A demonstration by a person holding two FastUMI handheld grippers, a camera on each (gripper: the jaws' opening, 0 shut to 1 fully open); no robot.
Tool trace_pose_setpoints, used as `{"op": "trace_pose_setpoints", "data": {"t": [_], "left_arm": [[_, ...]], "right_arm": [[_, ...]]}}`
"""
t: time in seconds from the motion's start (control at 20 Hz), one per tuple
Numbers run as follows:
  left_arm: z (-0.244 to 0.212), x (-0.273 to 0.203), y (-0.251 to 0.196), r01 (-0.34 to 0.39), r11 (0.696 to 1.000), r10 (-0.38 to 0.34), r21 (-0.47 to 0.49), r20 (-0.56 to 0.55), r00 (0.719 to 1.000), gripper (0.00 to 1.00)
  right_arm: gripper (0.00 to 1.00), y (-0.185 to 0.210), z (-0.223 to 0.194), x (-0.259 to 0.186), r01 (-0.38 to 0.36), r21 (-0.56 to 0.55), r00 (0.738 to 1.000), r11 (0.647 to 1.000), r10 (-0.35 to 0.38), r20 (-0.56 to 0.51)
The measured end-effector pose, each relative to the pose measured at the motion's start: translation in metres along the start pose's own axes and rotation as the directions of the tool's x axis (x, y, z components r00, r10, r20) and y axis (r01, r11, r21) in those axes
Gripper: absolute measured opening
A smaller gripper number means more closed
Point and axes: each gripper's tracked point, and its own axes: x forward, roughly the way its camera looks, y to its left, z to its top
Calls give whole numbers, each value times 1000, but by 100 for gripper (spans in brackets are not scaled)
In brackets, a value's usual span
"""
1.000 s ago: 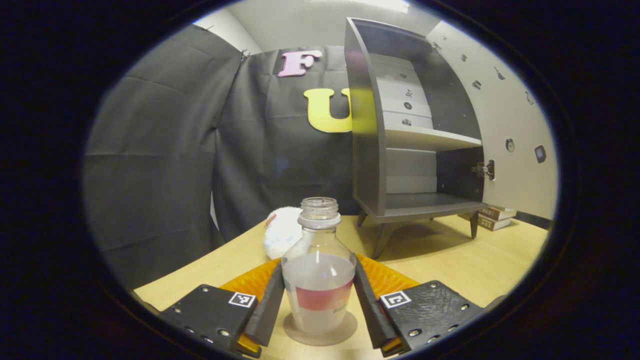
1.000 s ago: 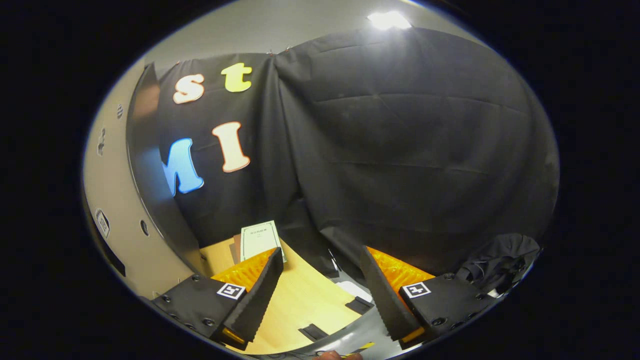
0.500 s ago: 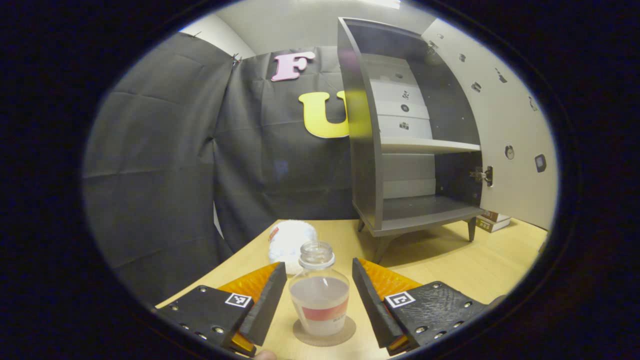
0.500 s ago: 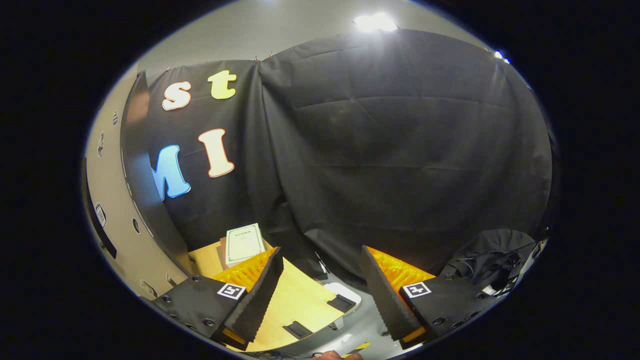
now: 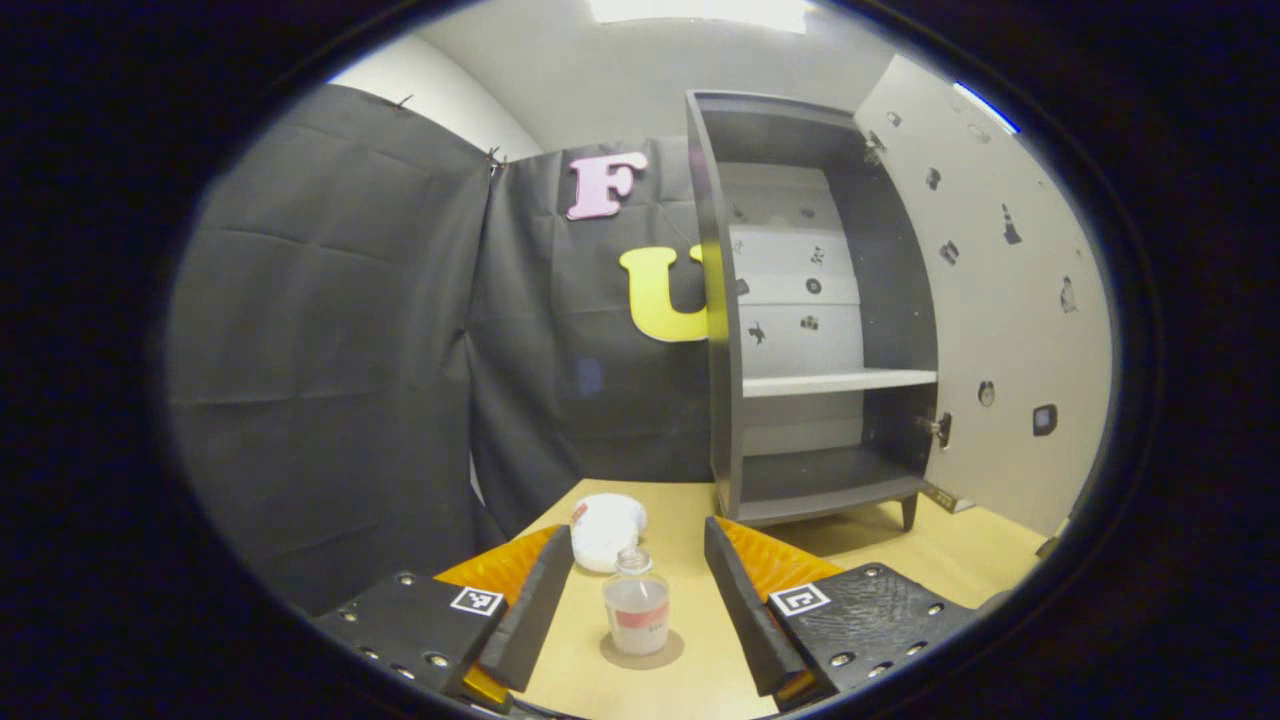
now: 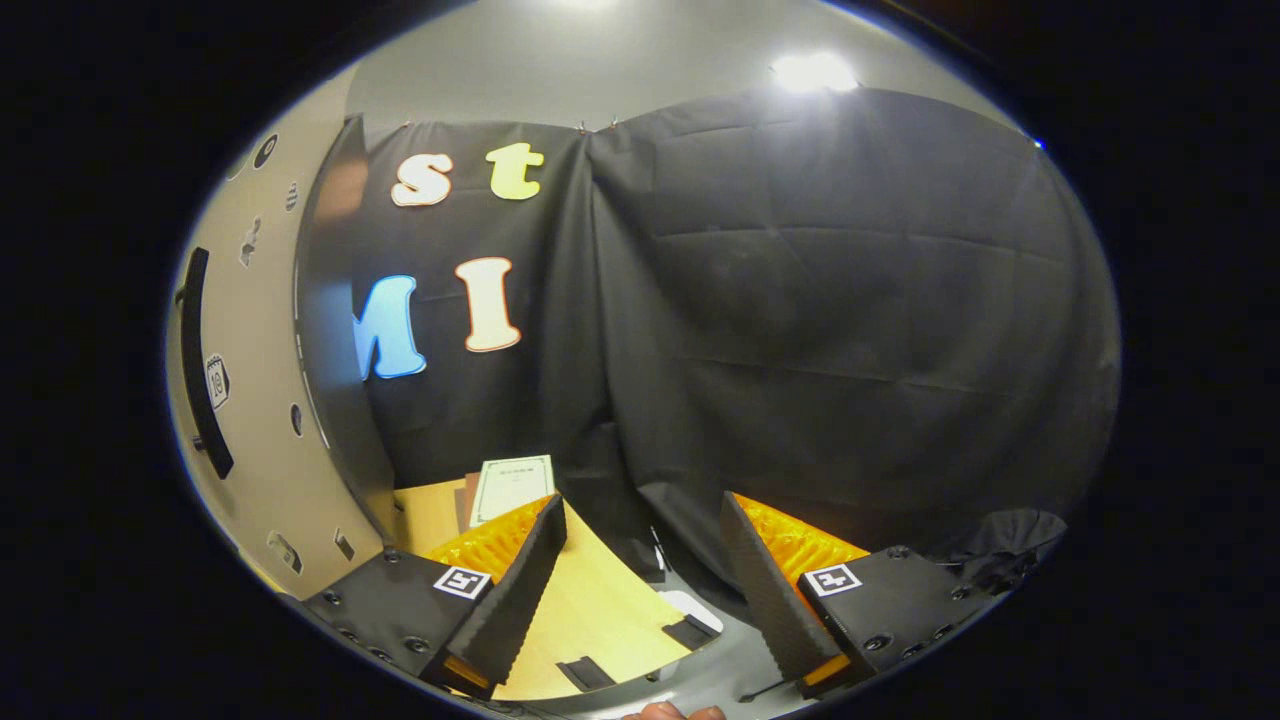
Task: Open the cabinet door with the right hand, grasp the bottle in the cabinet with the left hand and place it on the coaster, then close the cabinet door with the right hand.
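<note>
A clear capless bottle (image 5: pixel 637 612) with a red label and pale liquid stands upright on a round brown coaster (image 5: pixel 642 650) on the wooden table. My left gripper (image 5: pixel 634 620) is open, its fingers well apart on either side of the bottle and touching nothing. Beyond stands the grey cabinet (image 5: pixel 815 330) with bare shelves, its door (image 5: pixel 1000 300) swung wide to the right. In the right gripper view my right gripper (image 6: pixel 640 590) is open and holds nothing, with the cabinet door (image 6: pixel 245 380) and its dark handle (image 6: pixel 200 360) at the left.
A white fluffy object (image 5: pixel 606 522) lies on the table behind the bottle. A white booklet (image 6: pixel 512 487) lies on brown books at the table's far edge in the right gripper view. Past the table edge (image 6: pixel 640 625) the grey floor shows.
My left gripper has drawn back and up from the bottle, which stays standing on the coaster and now looks smaller. The right gripper has shifted slightly, and the door handle has come into view.
</note>
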Motion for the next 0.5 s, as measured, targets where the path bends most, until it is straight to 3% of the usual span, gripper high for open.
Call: {"op": "trace_pose_setpoints", "data": {"t": [0.25, 0.5], "left_arm": [[72, -21, -35, 7, 1000, -5, -25, 69, 998, 80], [115, -31, -72, 39, 999, -34, -34, 130, 991, 81]], "right_arm": [[93, 36, 30, 7, -144, -4, 988, 990, 144, 58], [98, 72, 61, 3, -295, 10, 950, 955, 292, 110]]}}
